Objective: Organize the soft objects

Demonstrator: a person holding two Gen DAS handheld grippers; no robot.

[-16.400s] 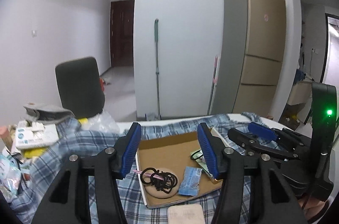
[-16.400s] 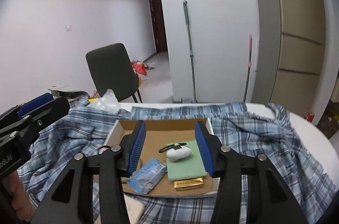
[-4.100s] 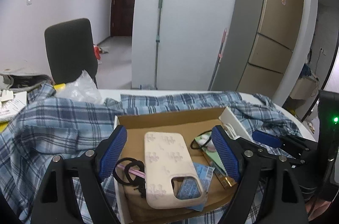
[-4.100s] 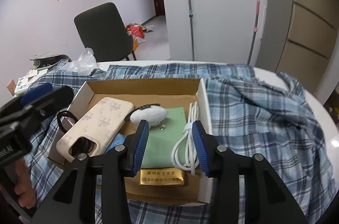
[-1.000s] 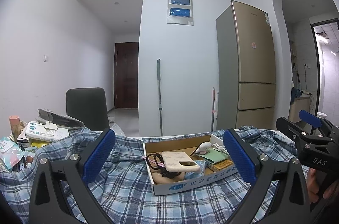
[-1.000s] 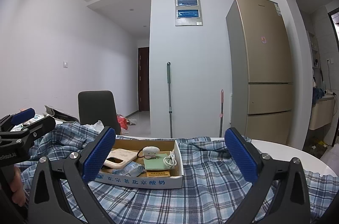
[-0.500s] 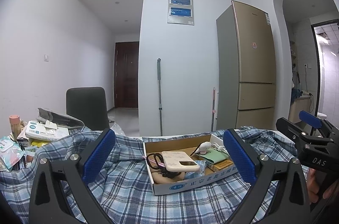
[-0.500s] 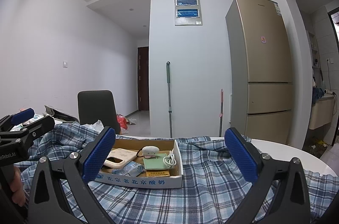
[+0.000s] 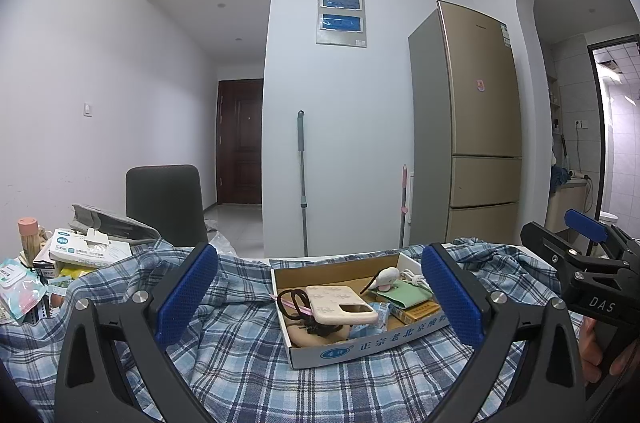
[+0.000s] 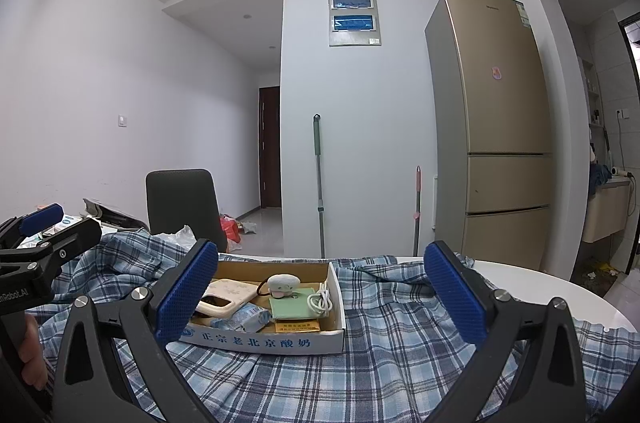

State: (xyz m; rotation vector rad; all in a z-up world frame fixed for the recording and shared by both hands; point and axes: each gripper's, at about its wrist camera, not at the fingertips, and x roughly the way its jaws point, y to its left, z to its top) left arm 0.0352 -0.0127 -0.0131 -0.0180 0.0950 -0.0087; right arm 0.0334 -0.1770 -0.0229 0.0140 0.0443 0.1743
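Both left tongs (image 9: 320,287) and right tongs (image 10: 322,287) spread wide, empty, near side of box (image 10: 264,339) on plaid-covered desk (image 10: 400,363); soft items already inside; likely finished; keep tongs clear, don't nudge box.

The left gripper (image 9: 320,293) has its blue-padded fingers (image 9: 187,293) spread wide, empty, above a blue plaid cloth (image 9: 240,355) draped over the counter. Between them sits a shallow cardboard box (image 9: 360,345), holding a pale phone case (image 9: 340,307) lying over black hair ties (image 9: 294,299), a green pouch (image 9: 406,295), a white plush toy (image 9: 387,277) and a coiled white cable (image 9: 412,277). At the counter's left edge lies a tissue pack (image 9: 86,249). The right gripper (image 9: 580,249) shows at far right.
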